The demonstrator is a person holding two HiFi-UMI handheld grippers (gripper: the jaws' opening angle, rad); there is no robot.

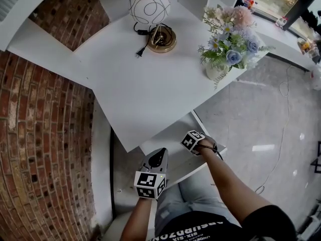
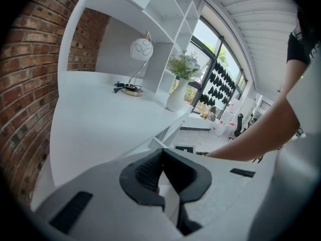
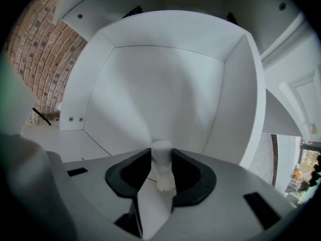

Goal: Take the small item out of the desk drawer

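Observation:
The white drawer (image 1: 173, 134) stands pulled out from under the front of the white desk (image 1: 145, 89). My right gripper (image 1: 193, 140) reaches into it. In the right gripper view a small white cylinder (image 3: 163, 170) stands upright between the black pads, and my right gripper (image 3: 161, 157) is shut on it just above the drawer's bare floor (image 3: 150, 84). My left gripper (image 1: 156, 160) hangs at the drawer's front left corner. In the left gripper view its tips (image 2: 163, 152) meet, with nothing between them.
On the desk stand a globe lamp (image 1: 149, 5) with a brass base (image 1: 161, 39), its loose plug (image 1: 140, 51) and a vase of flowers (image 1: 228, 41). A brick wall (image 1: 45, 134) runs along the left. The person's legs are right under the drawer.

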